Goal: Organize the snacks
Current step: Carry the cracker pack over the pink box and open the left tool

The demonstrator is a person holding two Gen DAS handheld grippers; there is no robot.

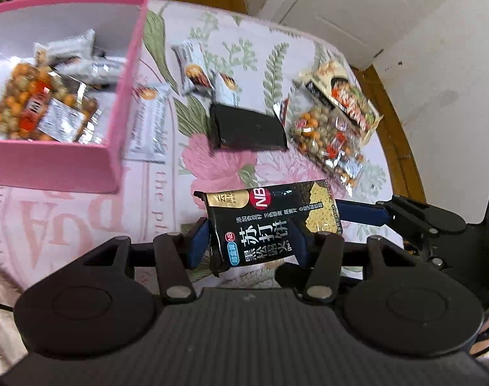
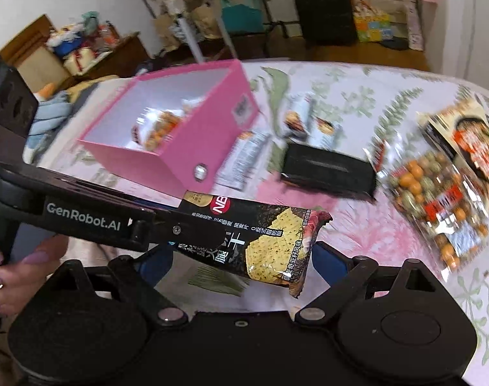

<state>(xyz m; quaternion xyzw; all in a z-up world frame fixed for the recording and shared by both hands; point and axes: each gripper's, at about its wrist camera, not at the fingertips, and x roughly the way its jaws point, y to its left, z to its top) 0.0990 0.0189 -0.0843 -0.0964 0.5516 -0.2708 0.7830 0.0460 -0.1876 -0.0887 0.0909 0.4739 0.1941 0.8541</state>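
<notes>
Black cracker pack (image 1: 270, 225) clamped in left tongs (image 1: 249, 241); right tongs (image 2: 241, 257) gaping, only right view shows.

Black cracker packet (image 1: 270, 225) — tilted, aloft above floral cloth (image 1: 276, 48)

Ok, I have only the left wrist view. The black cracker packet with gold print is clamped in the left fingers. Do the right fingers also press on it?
Observer: It seems not. The right gripper is open. The black cracker packet's crumpled end lies between its blue fingers, which stand apart from it.
Operator: Does the pink cardboard box carry any handle?
Observer: The pink cardboard box has a round silver ring on the outer wall that faces the loose snacks, low near the corner.
</notes>
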